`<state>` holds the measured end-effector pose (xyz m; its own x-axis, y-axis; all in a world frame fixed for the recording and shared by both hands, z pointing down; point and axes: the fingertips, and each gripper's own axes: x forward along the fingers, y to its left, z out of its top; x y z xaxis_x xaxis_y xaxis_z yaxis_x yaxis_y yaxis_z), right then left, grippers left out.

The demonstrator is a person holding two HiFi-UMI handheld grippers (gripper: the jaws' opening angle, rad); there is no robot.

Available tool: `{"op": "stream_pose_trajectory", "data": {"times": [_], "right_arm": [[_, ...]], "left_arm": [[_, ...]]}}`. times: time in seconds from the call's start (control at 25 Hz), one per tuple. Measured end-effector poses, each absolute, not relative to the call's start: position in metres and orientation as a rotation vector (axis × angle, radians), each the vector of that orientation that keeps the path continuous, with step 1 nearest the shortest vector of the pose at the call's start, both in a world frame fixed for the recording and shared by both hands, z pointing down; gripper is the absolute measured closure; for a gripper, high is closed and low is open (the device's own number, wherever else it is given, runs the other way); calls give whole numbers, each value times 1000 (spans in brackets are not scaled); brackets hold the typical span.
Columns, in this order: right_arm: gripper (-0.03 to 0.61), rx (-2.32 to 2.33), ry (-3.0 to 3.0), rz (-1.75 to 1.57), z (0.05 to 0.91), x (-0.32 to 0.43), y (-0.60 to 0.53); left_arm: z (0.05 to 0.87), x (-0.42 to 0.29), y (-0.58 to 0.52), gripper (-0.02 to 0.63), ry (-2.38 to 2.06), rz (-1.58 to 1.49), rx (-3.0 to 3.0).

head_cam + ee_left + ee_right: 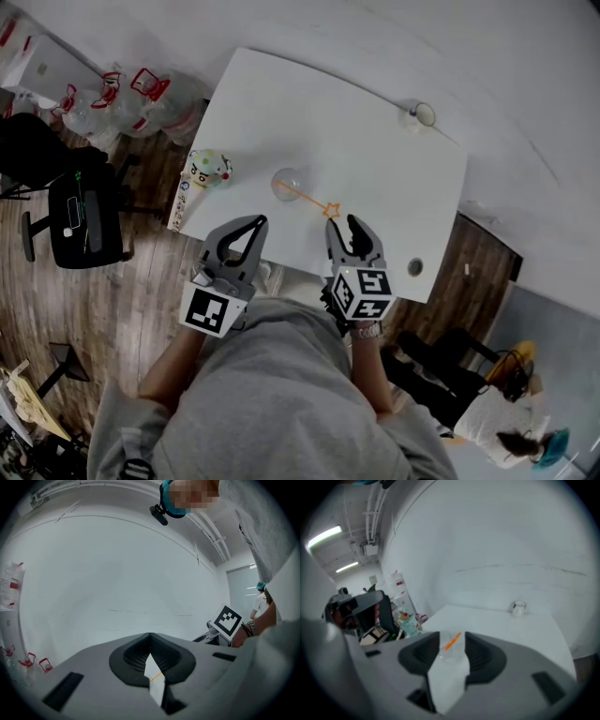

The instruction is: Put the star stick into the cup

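the right gripper [452,638] holds its jaws wide apart, gripping nothing. the left gripper [150,635] has its tips closed together on nothing. just beyond the right tips lies the star end of the thin orange star stick [306,197]. its other end rests in the clear plastic cup [287,178] on the white table [375,159].

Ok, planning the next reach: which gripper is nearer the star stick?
Right. The right gripper sits open, close by the star stick at its star end; the left gripper, shut, is farther off to its left.
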<state>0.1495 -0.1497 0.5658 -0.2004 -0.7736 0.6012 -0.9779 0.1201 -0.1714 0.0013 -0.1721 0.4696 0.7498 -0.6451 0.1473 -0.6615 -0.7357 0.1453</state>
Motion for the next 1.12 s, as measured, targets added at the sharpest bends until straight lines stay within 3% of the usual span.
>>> {"op": "stream_pose_trajectory", "data": {"times": [0.08, 0.24, 0.36, 1.12], "right_arm": [[394, 1739, -2058, 751, 555, 151, -146], [489, 1807, -2089, 709, 533, 151, -136], [523, 1846, -2122, 715, 520, 150, -129], [545, 1870, -2344, 477, 434, 121, -113]], "left_arm": [[467, 3, -169, 584, -1031, 120, 2771], [461, 8, -161, 584, -1003, 102, 2793], [459, 11, -155, 584, -979, 88, 2802], [407, -8, -147, 584, -1021, -28, 2918]]}}
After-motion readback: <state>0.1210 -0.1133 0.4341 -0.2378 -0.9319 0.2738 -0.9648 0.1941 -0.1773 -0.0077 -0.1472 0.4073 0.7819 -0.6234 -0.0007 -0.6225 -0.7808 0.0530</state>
